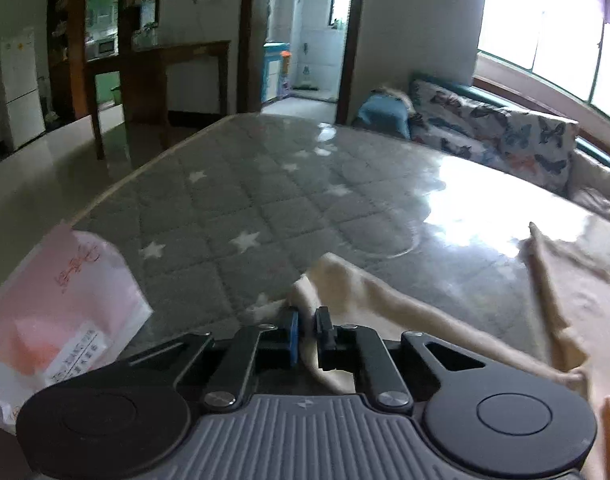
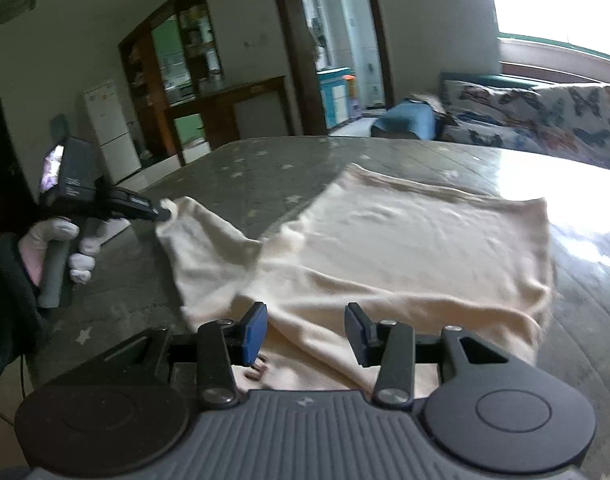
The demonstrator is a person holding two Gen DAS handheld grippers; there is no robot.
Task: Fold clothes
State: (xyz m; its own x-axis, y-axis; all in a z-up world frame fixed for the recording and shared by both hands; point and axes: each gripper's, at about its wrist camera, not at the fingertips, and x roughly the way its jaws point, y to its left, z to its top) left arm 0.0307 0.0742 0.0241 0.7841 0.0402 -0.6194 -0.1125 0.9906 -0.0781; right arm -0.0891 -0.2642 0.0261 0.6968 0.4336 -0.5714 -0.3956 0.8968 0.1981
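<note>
A cream garment (image 2: pixel 405 248) lies partly folded on the grey star-patterned mattress (image 2: pixel 265 176). My left gripper (image 1: pixel 307 334) is shut on the garment's sleeve (image 1: pixel 345 280) and holds it just above the mattress (image 1: pixel 233 200). In the right wrist view the left gripper (image 2: pixel 167 213) shows at the far left, pinching the sleeve end (image 2: pixel 193 232). My right gripper (image 2: pixel 305 330) is open, its pads either side of the garment's near edge, not gripping it.
A pink and white plastic bag (image 1: pixel 53 308) lies at the mattress's near left corner. A butterfly-print cushion (image 1: pixel 497 132) and a blue bundle (image 1: pixel 385 114) sit beyond the far edge, below a bright window. Wooden shelving and a fridge (image 1: pixel 21 88) stand at the far left.
</note>
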